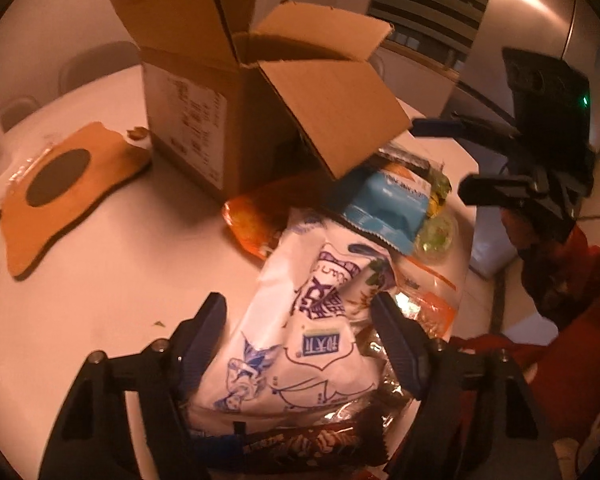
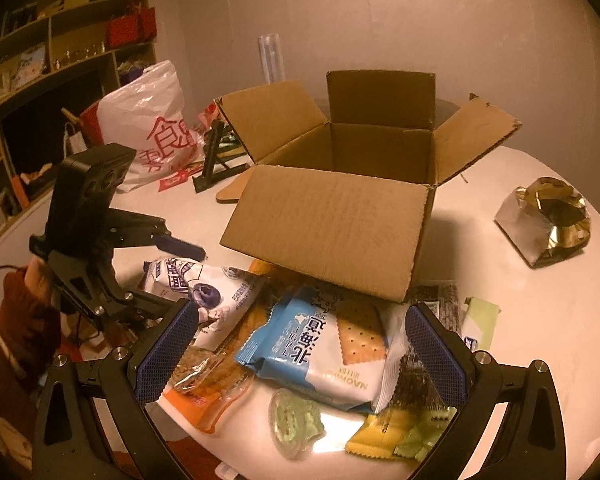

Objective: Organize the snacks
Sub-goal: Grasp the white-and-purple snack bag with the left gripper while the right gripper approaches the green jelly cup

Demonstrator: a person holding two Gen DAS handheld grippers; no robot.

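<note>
I hold my left gripper (image 1: 300, 312) tilted down over the pile of snacks, its blue-padded jaws apart on either side of a white plastic bag printed with blue cartoon drawings (image 1: 296, 344). The right pad looks to be at the bag's edge; the left pad stands clear of it, so I am not clamping it. Under the bag lies a dark brown wrapped bar (image 1: 312, 444).

My right gripper (image 2: 300, 356) also hangs over the pile with its jaws wide apart and nothing between them squeezed. Below it rests a blue and white cracker packet (image 2: 324, 344), partly under the near flap of the open brown cardboard box (image 2: 332, 220). Beside the packet are a clear orange-edged bag of biscuits (image 2: 208, 372), a small green jelly cup (image 2: 296, 420) and a yellow sachet (image 2: 376, 428).

Everything sits on the round white table (image 2: 540, 320). A crumpled gold foil bag (image 2: 548, 220) lies well apart, right of the box.
</note>
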